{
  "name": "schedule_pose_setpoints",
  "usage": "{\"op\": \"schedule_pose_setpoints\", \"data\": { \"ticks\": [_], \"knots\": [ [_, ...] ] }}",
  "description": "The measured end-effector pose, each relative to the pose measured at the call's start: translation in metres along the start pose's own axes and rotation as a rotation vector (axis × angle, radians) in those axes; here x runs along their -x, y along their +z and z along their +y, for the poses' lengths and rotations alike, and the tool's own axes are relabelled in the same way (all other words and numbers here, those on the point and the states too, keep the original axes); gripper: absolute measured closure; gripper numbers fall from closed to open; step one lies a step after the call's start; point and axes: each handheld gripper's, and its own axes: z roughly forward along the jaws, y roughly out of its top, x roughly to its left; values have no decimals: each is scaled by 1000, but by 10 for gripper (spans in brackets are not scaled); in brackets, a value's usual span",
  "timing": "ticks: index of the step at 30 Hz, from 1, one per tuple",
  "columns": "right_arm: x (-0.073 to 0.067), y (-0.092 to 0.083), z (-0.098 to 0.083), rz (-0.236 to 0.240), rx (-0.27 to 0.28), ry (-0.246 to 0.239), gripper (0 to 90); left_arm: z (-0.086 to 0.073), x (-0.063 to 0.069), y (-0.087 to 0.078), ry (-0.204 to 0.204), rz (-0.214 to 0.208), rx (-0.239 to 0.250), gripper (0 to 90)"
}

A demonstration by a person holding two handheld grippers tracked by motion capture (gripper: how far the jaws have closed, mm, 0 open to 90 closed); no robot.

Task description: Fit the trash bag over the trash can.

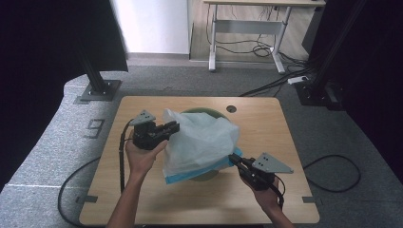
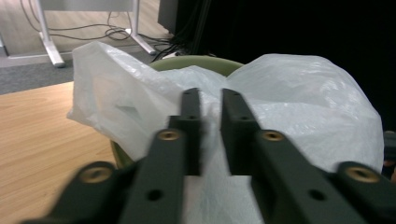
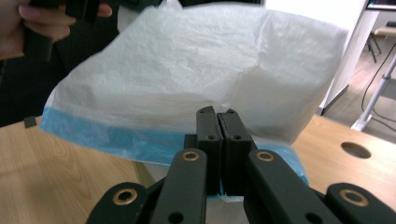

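Right gripper (image 3: 217, 116) clamps the plastic bag's (image 1: 199, 137) blue edge; left gripper (image 2: 210, 100), slightly parted, straddles it over the green bin (image 2: 196, 63).

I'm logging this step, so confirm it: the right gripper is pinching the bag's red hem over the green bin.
Not quite: the hem is blue, not red, as the right gripper view shows. The right gripper does pinch it, with the white bag over the green bin.

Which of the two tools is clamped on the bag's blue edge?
The right tool: its jaws are pressed together on the blue-banded rim of the white plastic bag. The left tool has a gap between its jaws, against plain white film.
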Motion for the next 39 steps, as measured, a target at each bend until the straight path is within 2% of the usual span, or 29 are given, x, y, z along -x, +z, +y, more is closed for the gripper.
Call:
{"op": "schedule_pose_setpoints", "data": {
  "ticks": [4,8,12,17,20,25,33,36,39],
  "knots": [
    [3,-7,7,1,6,0,871,0,5,-4,30,1,4,573],
    [9,-10,10,-3,-1,20,872,-1,13,-11,68,15,-6,454],
    [11,-9,13,-12,-16,30,872,-1,25,-15,100,6,-23,380],
    [7,-5,19,-16,-20,13,872,-3,42,-10,134,-39,-65,338],
    [4,-3,21,-13,-22,10,872,-5,49,-6,145,-43,-82,333],
    [3,-1,22,-13,-27,9,872,-9,58,-1,152,-56,-102,294],
    [3,-1,22,-22,-30,-1,871,-12,74,8,146,-70,-141,162],
    [2,-1,21,-17,-30,-1,871,-14,77,14,147,-57,-159,164],
    [2,-1,21,-11,-31,2,870,-18,79,20,150,-19,-173,211]
  ]
}}
